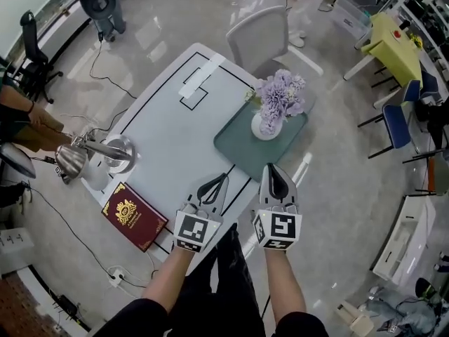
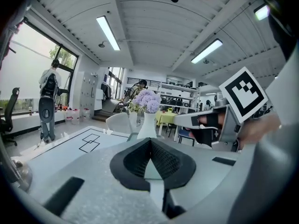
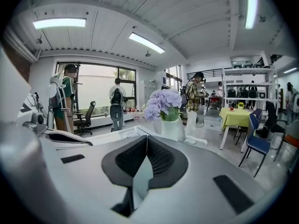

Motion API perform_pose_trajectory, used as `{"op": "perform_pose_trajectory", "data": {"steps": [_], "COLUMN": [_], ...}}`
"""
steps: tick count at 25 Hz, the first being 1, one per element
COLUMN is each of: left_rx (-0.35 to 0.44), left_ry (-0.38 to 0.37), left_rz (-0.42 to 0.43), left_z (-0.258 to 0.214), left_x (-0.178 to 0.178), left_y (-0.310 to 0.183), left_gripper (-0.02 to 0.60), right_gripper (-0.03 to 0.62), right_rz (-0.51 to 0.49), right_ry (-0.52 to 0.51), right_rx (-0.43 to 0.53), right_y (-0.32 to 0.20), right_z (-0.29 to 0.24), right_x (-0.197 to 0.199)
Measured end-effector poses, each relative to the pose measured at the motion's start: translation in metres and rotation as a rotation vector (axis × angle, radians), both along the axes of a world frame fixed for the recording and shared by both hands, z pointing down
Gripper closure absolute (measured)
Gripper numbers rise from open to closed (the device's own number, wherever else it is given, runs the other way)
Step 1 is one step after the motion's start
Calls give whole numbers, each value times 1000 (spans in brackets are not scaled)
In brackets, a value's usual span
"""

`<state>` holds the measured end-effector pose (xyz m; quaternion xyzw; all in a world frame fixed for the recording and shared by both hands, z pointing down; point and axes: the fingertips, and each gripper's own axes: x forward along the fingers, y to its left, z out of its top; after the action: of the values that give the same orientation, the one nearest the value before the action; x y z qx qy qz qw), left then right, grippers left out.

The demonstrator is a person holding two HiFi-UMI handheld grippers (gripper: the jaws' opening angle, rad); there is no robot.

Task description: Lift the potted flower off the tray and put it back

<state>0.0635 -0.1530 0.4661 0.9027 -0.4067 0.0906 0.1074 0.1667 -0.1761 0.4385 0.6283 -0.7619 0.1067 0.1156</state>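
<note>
A potted flower [image 1: 275, 104], purple blooms in a white vase, stands upright on a green tray [image 1: 238, 149] at the table's right edge. Both grippers hover over the near edge of the table, side by side, short of the tray. My left gripper [image 1: 222, 179] is shut with nothing in it, pointing toward the tray's near corner. My right gripper [image 1: 271, 168] is shut and empty too, its tips just at the tray's near edge. The left gripper view shows the flower [image 2: 146, 101] ahead beyond its closed jaws, and the right gripper view shows the flower [image 3: 163, 104] ahead as well.
A white table [image 1: 168, 128] carries black line markings and a strip of white tape [image 1: 200, 79]. A red book [image 1: 133, 216] lies at the near left corner, with a metal kettle and stand [image 1: 105, 156] beside it. A grey chair [image 1: 259, 37] sits behind the table. People stand by the windows.
</note>
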Motion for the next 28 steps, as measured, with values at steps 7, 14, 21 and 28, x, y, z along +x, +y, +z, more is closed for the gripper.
{"op": "perform_pose_trajectory", "data": {"steps": [7, 14, 21, 28], "left_rx": [24, 27, 5, -21], "left_ry": [18, 16, 20, 13], "left_rz": [2, 64, 35, -11], "left_z": [21, 40, 51, 59], "left_x": [28, 54, 40, 20], "left_y": [-64, -83, -79, -78], "left_gripper": [575, 575, 575, 575], "right_gripper": [586, 361, 326, 326], "right_rz": [15, 59, 44, 41], "right_ry": [29, 21, 76, 72], "right_rx": [38, 124, 131, 119], "right_y": [-67, -117, -156, -169], "right_z": [28, 44, 57, 70], "right_x": [25, 43, 39, 43]}}
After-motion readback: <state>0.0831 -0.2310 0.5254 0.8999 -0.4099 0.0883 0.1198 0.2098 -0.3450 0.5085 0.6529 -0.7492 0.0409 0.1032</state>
